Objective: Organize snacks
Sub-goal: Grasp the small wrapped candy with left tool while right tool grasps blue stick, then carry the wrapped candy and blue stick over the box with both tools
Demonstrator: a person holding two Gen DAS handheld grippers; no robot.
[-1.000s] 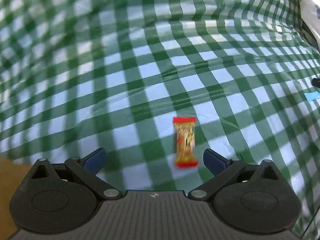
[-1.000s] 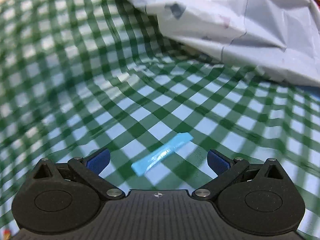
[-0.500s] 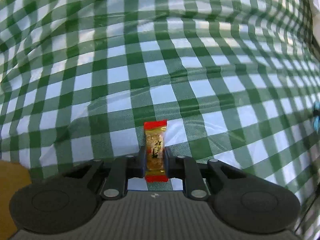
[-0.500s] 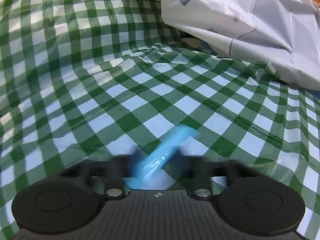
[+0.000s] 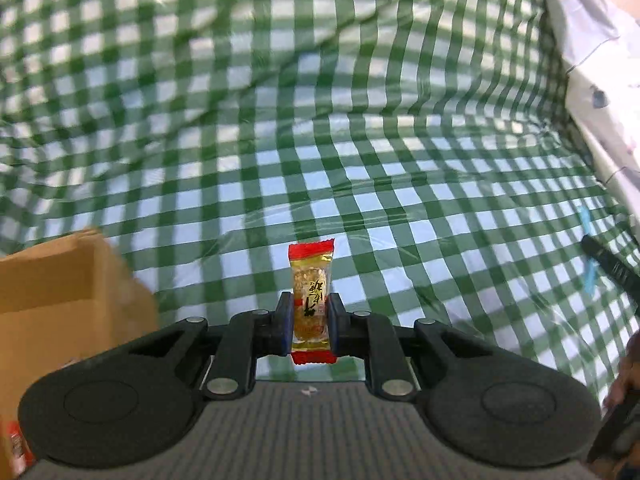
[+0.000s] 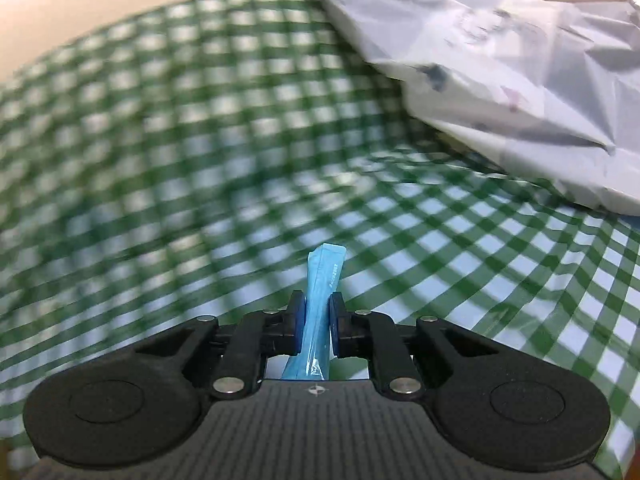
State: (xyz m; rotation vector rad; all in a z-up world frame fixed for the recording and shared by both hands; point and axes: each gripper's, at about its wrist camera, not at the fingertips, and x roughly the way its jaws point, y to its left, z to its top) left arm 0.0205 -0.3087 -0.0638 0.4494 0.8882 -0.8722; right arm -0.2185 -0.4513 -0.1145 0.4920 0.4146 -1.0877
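Observation:
My left gripper (image 5: 308, 314) is shut on a small gold snack bar with red ends (image 5: 310, 280), held upright above the green-and-white checked cloth (image 5: 280, 140). My right gripper (image 6: 317, 320) is shut on a thin light-blue snack packet (image 6: 323, 276), which sticks up and forward between the pads, lifted off the cloth (image 6: 480, 272). In the left wrist view that blue packet (image 5: 587, 256) and the other gripper's dark finger (image 5: 608, 264) show at the far right edge. The right wrist view is blurred on its left side.
An open cardboard box (image 5: 52, 300) stands at the lower left of the left wrist view, with a red-wrapped snack (image 5: 16, 448) at its bottom corner. A crumpled white plastic bag (image 6: 500, 80) lies on the cloth at the upper right. A hand (image 5: 628, 372) shows at the right edge.
Both grippers closed: the left on the gold-and-red bar, the right on the blue packet. Both then lifted their snacks off the cloth, and the cardboard box came into the left view.

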